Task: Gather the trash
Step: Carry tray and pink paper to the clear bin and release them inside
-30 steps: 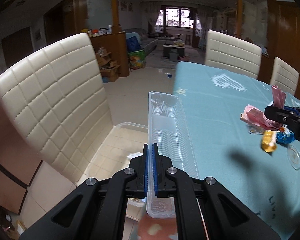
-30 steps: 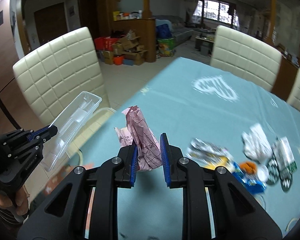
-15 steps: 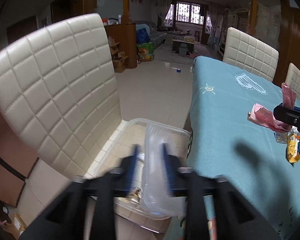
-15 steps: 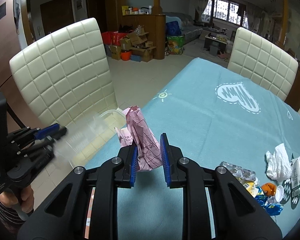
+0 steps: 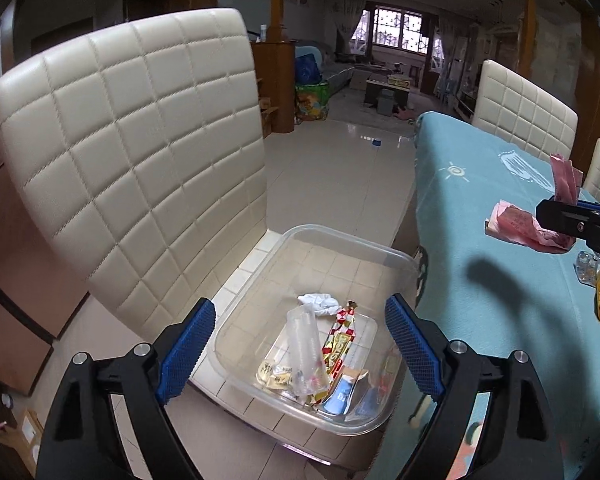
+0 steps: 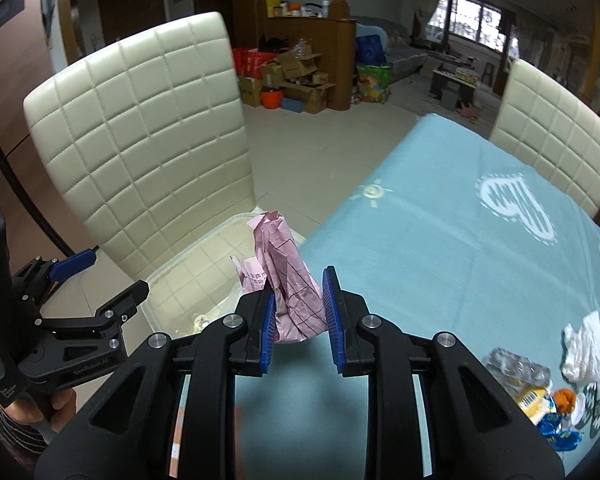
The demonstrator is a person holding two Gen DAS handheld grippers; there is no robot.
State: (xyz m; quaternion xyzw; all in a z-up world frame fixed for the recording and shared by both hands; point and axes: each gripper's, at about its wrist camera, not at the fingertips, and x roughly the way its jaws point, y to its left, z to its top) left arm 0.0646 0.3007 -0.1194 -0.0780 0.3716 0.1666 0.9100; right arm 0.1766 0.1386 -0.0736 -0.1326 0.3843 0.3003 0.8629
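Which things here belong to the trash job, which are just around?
Job:
- clear bin on the chair seat
- clear tray inside it
- pink paper, clamped in right hand-held gripper
- wrappers on the table
- left hand-held gripper, open above the bin

Around:
- white chairs
- cardboard boxes

A home's dining room: padded chairs (image 5: 140, 152) around a clothed table (image 6: 440, 248), a sofa (image 6: 400, 54) beyond.

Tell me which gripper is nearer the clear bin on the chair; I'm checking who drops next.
Left. The left gripper hangs open right above the clear bin. The right gripper, clamping pink paper, sits over the table edge beside it.
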